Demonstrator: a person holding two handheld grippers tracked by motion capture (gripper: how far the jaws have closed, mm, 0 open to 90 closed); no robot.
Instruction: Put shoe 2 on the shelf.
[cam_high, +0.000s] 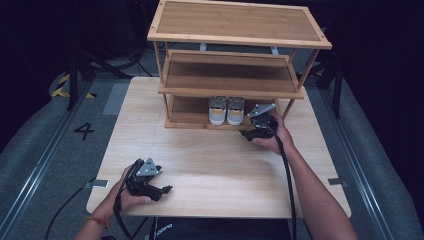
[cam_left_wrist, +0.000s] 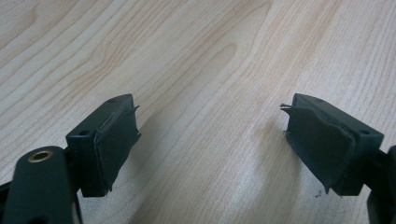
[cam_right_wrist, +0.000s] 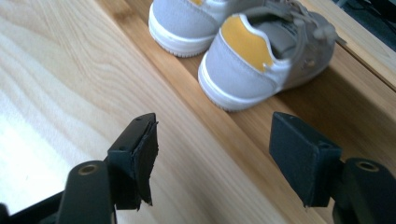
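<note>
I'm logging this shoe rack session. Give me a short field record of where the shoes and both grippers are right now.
shoes: pair of grey shoes with yellow heel tabs, side by side on the bottom shelf, heels toward the person
rack: three-tier wooden shoe rack at the table's far edge
right gripper: open, nothing between the jaws, just in front of the nearer shoe
left gripper: open, empty, over bare table

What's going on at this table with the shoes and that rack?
A person holds a gripper in each hand. The right gripper is open and empty in front of a pair of small grey shoes that sit side by side on the bottom shelf of the wooden rack. The left gripper rests open over the bare table, holding nothing.
</note>
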